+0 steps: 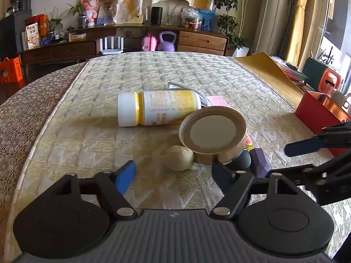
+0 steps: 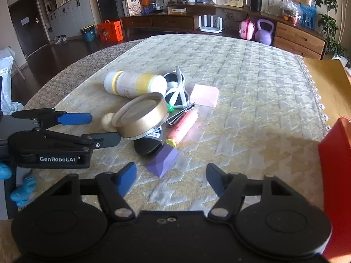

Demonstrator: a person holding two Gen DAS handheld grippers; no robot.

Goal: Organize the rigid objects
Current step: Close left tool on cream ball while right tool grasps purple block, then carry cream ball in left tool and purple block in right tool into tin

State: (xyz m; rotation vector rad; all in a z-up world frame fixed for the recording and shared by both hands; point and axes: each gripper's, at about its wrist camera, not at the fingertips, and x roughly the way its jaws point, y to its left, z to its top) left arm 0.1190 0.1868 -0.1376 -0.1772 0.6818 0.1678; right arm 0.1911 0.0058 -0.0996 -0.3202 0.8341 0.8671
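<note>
A pile of small objects lies on the quilted tablecloth [image 1: 153, 70]. It holds a white bottle with a yellow label [image 1: 158, 110] on its side, a tilted gold round tin [image 1: 212, 131], a beige lump [image 1: 178, 158], a black rounded piece [image 2: 147, 146] and a purple faceted block [image 2: 163, 161]. My left gripper [image 1: 173, 173] is open, low over the cloth, with the beige lump just ahead of its fingertips. My right gripper [image 2: 171, 175] is open too, with the purple block just beyond its tips and nothing pressed by the pads.
Behind the tin lie white-framed sunglasses [image 2: 177, 87], a pink flat box [image 2: 204, 95], an orange-pink tube [image 2: 183, 127] and a metal clip [image 2: 179, 115]. A red open box [image 1: 316, 114] stands at the right edge of the table. A sideboard and floor lie beyond.
</note>
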